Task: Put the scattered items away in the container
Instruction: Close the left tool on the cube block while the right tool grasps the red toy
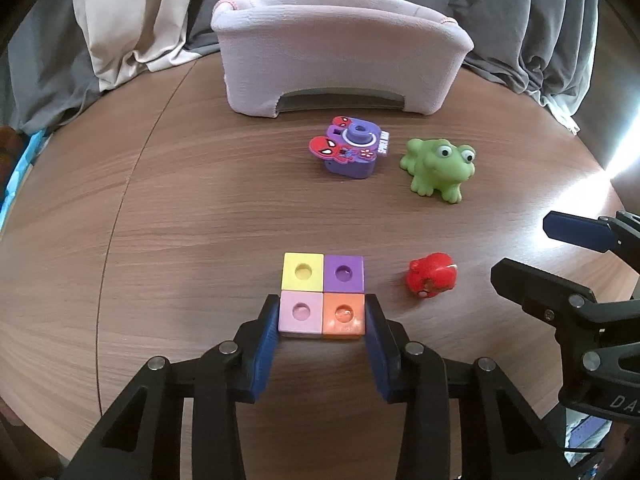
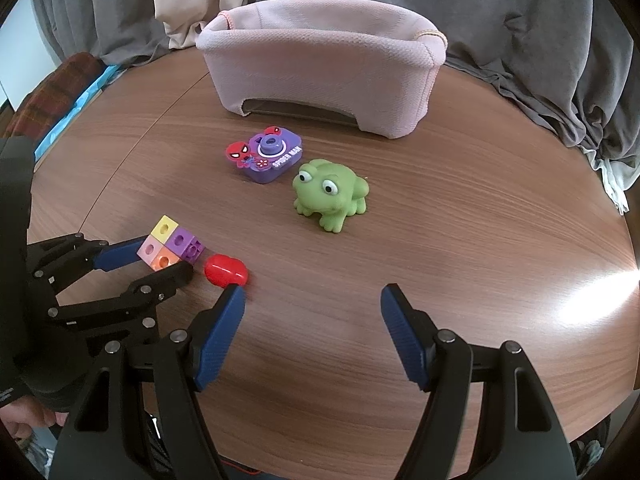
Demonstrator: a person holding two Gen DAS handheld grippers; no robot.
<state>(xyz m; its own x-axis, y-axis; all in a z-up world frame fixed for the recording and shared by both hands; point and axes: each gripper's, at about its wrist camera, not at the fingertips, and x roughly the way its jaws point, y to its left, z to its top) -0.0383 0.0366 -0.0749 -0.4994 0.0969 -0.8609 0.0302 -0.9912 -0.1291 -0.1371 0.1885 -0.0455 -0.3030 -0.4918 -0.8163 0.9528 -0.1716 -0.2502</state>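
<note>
Two close wrist views, angled down over one shared tabletop (image 1: 160, 208).

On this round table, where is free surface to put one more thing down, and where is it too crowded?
Free: the wide left part of the table, between its edge and the block cluster; also the right part, beyond the green frog. Crowded: the strip before the fabric container, where toy camera and frog sit close, and around the red toy.

Four joined cubes (image 1: 322, 295): one yellow, one purple, one pink, one orange. One purple toy camera (image 1: 352, 148). One green rubber frog (image 1: 438, 168). One small red toy (image 1: 432, 276). One pink fabric basket (image 1: 340, 48). Two grippers, left (image 1: 322, 316) and right (image 2: 312, 300).
</note>
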